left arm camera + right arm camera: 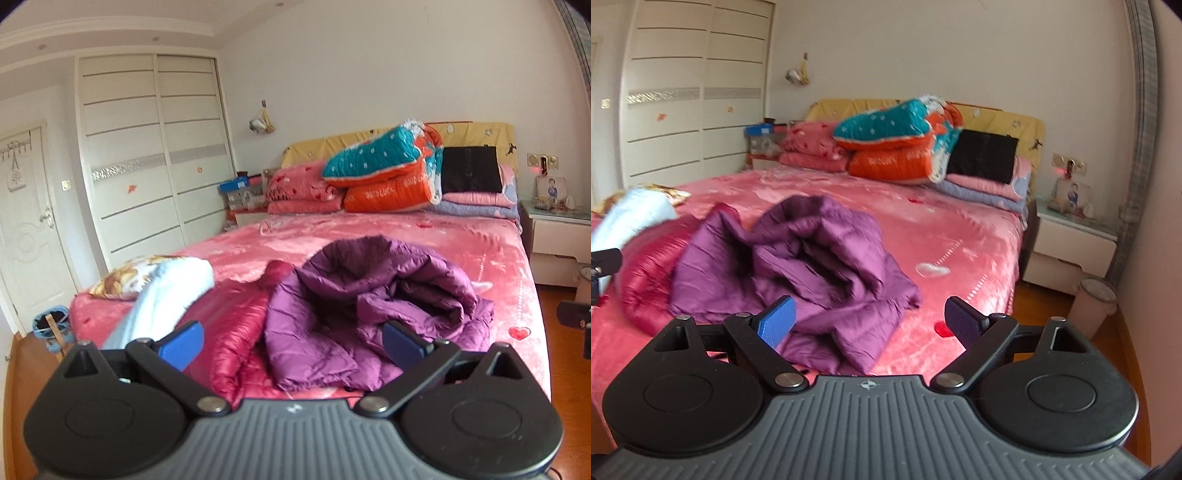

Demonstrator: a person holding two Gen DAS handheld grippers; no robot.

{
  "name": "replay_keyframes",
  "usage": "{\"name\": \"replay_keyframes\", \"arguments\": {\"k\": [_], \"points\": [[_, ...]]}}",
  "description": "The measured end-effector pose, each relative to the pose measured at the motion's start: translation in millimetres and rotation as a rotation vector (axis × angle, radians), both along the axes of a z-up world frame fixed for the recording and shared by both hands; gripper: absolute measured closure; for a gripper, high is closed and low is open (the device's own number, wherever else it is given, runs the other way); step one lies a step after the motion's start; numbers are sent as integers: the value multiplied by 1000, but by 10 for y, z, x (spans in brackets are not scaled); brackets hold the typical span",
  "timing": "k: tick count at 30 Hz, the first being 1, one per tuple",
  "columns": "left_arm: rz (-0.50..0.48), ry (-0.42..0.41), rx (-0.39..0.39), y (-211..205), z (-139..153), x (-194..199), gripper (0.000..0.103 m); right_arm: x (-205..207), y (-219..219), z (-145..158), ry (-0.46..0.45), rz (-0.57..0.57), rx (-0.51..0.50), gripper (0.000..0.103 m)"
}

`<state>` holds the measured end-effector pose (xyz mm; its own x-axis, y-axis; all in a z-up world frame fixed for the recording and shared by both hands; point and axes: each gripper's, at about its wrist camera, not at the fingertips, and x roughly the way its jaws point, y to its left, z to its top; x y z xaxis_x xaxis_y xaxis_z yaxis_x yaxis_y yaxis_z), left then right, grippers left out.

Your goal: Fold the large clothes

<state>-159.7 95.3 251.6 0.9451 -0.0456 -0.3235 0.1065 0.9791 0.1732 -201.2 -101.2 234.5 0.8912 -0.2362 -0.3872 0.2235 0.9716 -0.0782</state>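
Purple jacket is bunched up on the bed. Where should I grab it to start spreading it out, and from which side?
Probably take the flat flap at the near edge of the purple jacket, coming in low from the foot of the bed. That part lies thin on the cover; the middle is a thick rumpled mound. Both the left gripper and right gripper have open jaws.

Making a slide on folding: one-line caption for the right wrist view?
Open right gripper hovers before a crumpled purple jacket on a pink bed, nothing held yet.
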Motion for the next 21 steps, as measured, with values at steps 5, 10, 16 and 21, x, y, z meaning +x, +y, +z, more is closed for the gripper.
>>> {"name": "replay_keyframes", "arguments": {"k": [5, 10, 16, 21], "points": [[20, -30, -8, 89, 84, -93, 1, -163, 130, 195, -22, 35, -15, 0], [42, -47, -7, 130, 92, -140, 1, -305, 196, 326, -44, 66, -23, 0], [54, -50, -14, 198, 76, -180, 1, -352, 324, 350, -58, 83, -53, 0], [64, -58, -14, 237, 69, -224, 1, -354, 373, 368, -76, 93, -51, 0]]}}
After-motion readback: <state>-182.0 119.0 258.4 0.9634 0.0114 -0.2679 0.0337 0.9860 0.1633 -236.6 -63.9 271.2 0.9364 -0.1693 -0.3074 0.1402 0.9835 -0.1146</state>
